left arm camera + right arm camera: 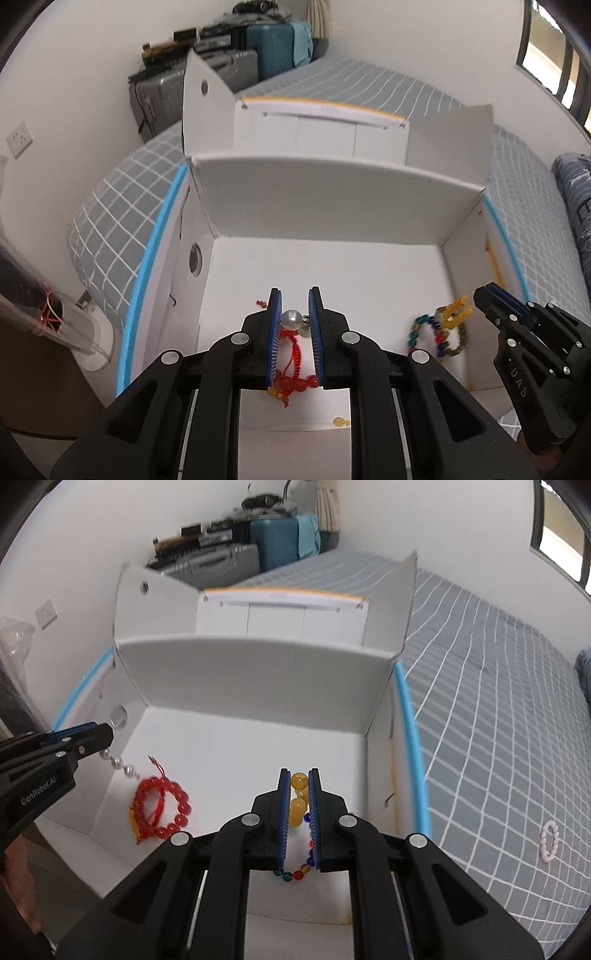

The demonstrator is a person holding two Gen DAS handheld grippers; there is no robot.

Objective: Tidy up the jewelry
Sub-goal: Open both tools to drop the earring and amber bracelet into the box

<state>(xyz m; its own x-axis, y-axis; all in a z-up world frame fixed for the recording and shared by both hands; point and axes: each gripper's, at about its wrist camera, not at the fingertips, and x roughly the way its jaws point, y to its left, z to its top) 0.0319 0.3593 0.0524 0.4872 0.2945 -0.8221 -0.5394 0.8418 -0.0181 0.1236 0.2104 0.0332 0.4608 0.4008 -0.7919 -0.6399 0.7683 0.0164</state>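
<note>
The white box (pixel 258 686) sits open on the bed (pixel 498 701). One piece of jewelry is already inside: a red bead bracelet (pixel 162 808) lies on the box floor, near the left wall. Some tiny loose beads (pixel 340 421) lie on the floor of the box too.

Two more pieces look to be on their way in. The left gripper (pixel 294 295) is almost closed and pinches a pearl string (pixel 120 764). The pearls hang down from its tip, just above the red bracelet. The right gripper (pixel 298 773) is almost closed too. It squeezes the yellow beads of a colorful bead string (pixel 443 328), and the rest of that string dangles below it, over the right side of the box.

One thing is still left out: a pink bracelet (pixel 548 840) lies on the bed cover, well apart from the box. So I think the job is about halfway done. The two held pieces need to be let go in the box, and the pink one still has to be picked up.
</note>
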